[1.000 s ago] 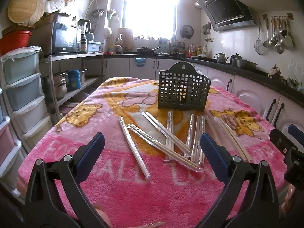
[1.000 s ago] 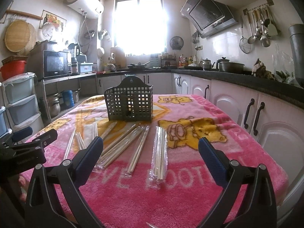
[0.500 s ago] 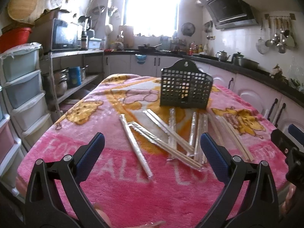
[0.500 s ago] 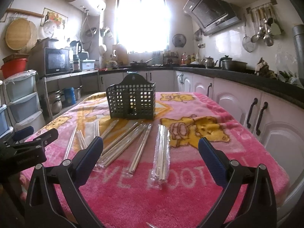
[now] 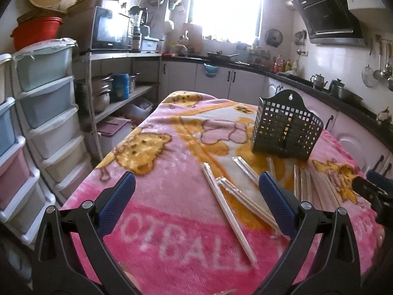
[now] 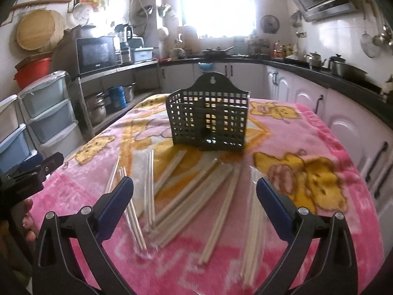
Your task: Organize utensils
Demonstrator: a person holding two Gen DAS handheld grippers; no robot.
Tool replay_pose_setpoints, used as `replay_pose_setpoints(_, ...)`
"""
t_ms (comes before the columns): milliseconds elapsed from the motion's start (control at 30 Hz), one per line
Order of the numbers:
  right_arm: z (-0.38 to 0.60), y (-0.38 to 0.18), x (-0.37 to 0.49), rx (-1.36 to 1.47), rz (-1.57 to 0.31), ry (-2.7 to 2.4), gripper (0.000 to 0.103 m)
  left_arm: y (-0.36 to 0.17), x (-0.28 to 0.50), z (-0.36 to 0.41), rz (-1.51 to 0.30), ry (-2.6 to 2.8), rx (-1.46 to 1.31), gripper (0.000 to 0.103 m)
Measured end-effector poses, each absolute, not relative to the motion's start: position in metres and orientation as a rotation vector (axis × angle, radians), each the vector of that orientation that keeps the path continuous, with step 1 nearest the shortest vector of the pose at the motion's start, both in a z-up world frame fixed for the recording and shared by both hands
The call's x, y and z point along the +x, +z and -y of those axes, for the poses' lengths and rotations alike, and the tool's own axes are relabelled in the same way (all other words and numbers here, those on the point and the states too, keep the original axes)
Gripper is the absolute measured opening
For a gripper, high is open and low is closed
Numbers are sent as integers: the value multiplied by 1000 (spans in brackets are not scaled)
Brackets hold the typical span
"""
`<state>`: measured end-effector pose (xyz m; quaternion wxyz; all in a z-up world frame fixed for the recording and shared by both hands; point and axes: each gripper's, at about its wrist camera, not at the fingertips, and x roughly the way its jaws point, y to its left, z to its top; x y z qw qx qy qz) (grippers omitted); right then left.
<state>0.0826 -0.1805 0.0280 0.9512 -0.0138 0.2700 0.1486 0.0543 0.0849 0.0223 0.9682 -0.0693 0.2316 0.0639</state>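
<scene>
Nearest the left wrist camera, the left gripper (image 5: 196, 196) hangs above the pink blanket (image 5: 172, 221), its blue-padded fingers (image 5: 118, 196) spread wide with nothing between them. The right gripper (image 6: 194, 196) hovers likewise, its prongs wide apart and empty, over the near half of the table. In the right wrist view the left gripper shows again at the left edge, with fingertips of the person's hand (image 6: 28, 218) below it; the right gripper's tip shows at the right edge of the left wrist view. On the blanket, between the grippers and the holder, lie the wrapped chopsticks (image 6: 186, 196), scattered in clear sleeves, some crossing or overlapping one another, most pointing roughly towards the holder. One long wrapped pair (image 5: 226, 211) lies apart to the left of the rest, angled across the blanket's white lettering. Beyond them the dark mesh utensil holder (image 6: 208, 120) stands upright on the blanket near the table's middle, its arched back with a hanging hole at the far side; the nearest sleeves end just before its base. Farther off, stacked plastic drawers (image 5: 41, 127) stand at the left, a microwave (image 6: 95, 54) sits on a metal shelf, and ladles (image 5: 383, 68) hang on the tiled wall at right, beneath a bright window (image 6: 216, 5).
</scene>
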Motion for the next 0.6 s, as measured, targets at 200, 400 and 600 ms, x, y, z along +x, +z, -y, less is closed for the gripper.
replay_pose_setpoints(200, 174, 25, 127, -22, -636, 339, 97, 18, 87, -99, -549, 127, -164, 92)
replay_pose_setpoints(400, 182, 11, 167, -13, -729, 316, 85, 7, 126, -99, -639, 55, -170, 92)
replay_pose_setpoints(600, 192, -6, 195, -18, -812, 287, 75, -15, 165, -100, -768, -12, -227, 85)
